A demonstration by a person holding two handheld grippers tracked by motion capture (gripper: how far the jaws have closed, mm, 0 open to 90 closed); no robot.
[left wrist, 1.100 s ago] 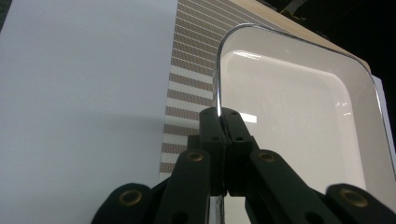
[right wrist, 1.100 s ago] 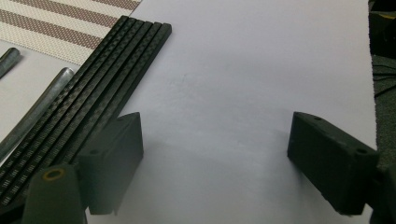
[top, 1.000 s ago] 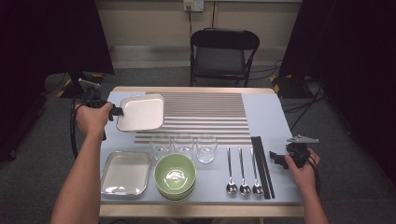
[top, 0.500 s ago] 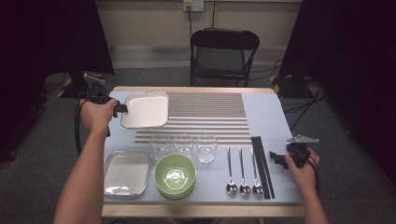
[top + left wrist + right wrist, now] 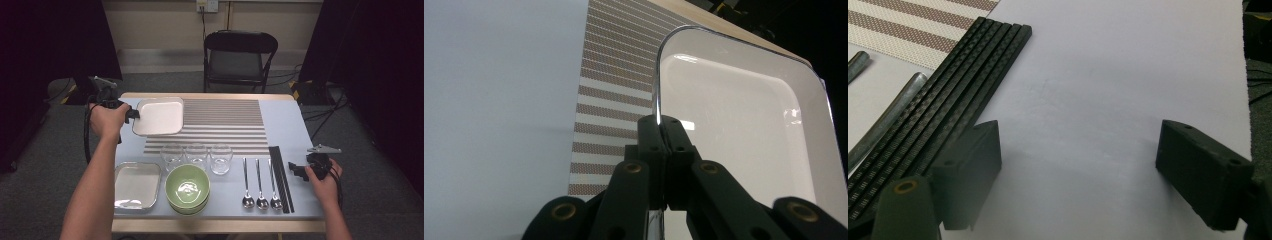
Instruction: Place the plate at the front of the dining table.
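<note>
A white square plate (image 5: 157,116) hangs at the back left of the table, partly over the striped placemat (image 5: 225,120). My left gripper (image 5: 132,116) is shut on the middle of its left rim. In the left gripper view the jaws (image 5: 664,130) pinch the shiny edge of the plate (image 5: 734,130), which stands tilted above the placemat (image 5: 614,90). My right gripper (image 5: 295,169) rests at the front right, open with nothing between its fingers (image 5: 973,165). It lies just right of the black chopsticks (image 5: 958,90).
A second square plate (image 5: 136,185) and stacked green bowls (image 5: 188,187) sit at the front left. Three glasses (image 5: 196,154) stand mid-table, with three spoons (image 5: 260,182) and the chopsticks (image 5: 280,177) to their right. A folding chair (image 5: 239,55) stands behind the table (image 5: 295,125).
My left hand has shifted the held plate slightly farther back and to the right. The right hand has stayed where it was.
</note>
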